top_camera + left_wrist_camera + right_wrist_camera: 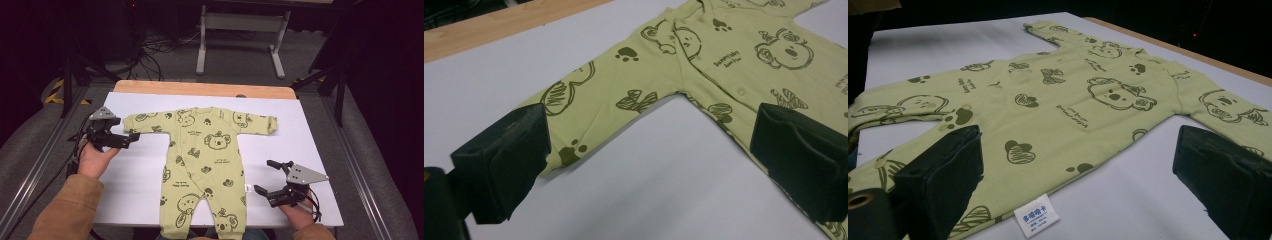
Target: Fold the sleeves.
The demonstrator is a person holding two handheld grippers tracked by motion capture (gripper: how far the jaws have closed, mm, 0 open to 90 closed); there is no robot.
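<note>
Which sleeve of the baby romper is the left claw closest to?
The sleeve stretched toward the table's left edge: its cuff lies right at the open left claw. The opposite sleeve reaches toward the right side, with no claw near it.

Grey carpet floor (pixel 240 55), white desk frame (pixel 243 22), dark surroundings

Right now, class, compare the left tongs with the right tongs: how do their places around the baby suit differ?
The left tongs sit at the cuff of a sleeve on the baby suit, by the far half of the table; the right tongs sit beside the leg, off the cloth, nearer the person. The left tongs point inward; the right tongs point up-left. Both are open, holding nothing.
</note>
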